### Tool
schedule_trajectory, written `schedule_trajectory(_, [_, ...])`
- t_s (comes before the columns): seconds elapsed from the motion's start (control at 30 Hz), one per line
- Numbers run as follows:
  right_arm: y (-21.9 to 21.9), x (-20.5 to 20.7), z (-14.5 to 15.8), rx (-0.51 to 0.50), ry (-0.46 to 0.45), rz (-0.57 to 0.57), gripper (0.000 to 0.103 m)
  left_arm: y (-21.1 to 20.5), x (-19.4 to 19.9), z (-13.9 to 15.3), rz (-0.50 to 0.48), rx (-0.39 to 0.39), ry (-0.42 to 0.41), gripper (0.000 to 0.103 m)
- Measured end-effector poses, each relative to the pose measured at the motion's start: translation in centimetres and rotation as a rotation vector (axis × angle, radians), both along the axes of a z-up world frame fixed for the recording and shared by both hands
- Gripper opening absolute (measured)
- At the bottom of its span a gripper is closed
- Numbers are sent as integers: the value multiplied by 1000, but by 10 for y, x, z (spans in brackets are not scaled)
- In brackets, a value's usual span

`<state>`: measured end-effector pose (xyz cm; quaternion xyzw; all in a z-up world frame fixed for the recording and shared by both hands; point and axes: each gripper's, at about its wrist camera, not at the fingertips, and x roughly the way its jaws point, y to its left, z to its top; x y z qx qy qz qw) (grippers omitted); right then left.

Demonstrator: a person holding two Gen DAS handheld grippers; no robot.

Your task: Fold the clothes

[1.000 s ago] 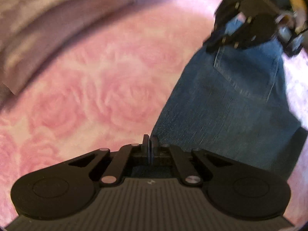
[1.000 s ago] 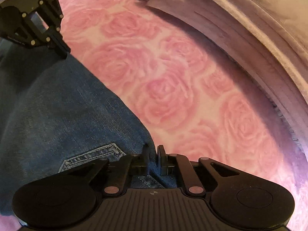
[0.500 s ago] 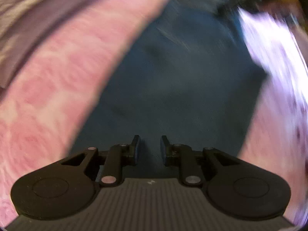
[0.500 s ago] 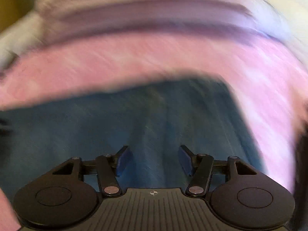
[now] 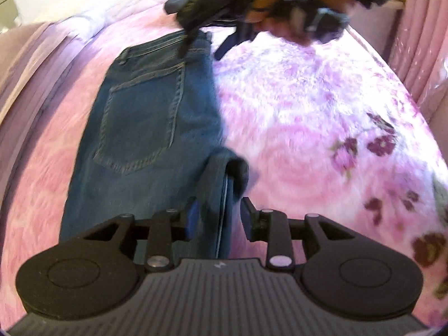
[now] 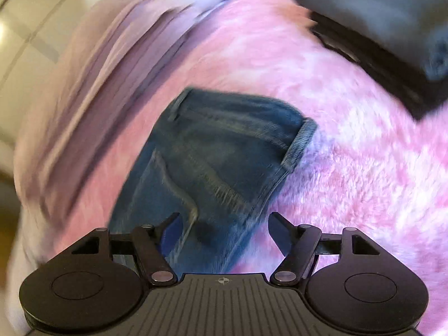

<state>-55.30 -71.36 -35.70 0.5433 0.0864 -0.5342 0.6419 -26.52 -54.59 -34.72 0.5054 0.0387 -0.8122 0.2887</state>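
A pair of blue jeans (image 5: 145,117) lies folded lengthwise on the pink rose blanket (image 5: 308,117), back pocket up and waistband at the far end. My left gripper (image 5: 219,215) is open at the near end, and a raised fold of denim (image 5: 224,173) stands between its fingers without being pinched. My right gripper (image 6: 224,229) is open wide just above the waistband corner (image 6: 299,142). In the left wrist view the right gripper (image 5: 205,44) shows blurred over the waistband, held by a hand (image 5: 280,19).
A stack of dark folded clothes (image 6: 378,28) sits on the blanket beyond the waistband. A mauve quilted bed edge (image 6: 92,89) runs along the left of the jeans. Pink curtains (image 5: 420,28) hang at the far right.
Both grippers were shut on the jeans a second ago and have since opened. Both views have swung round, and the jeans now lie flat with the back pocket showing.
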Motion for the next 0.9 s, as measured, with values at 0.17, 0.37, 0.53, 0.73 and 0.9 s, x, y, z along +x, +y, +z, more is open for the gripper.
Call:
schedule_trajectory(0.17, [-35,-17,-15,79,-30,-20,33,-1,-10,-12,-63,-31,-43,3])
schedule_trajectory(0.37, [-34,-17,-11,64,8,46,35,14,-2,-16,-57,-7,-94,3])
schedule_trajectory(0.53, [-6,-6,15,33,151,76,58,32,30,7,140,46,-64,10])
schedule_trajectory(0.73, [58,58,40,-10,227,309,58,87,105,35,484,77,-46,16])
schedule_trajectory(0.9, [119,156,51,-35,245,553,58,148,186,43,703,48,-109,26])
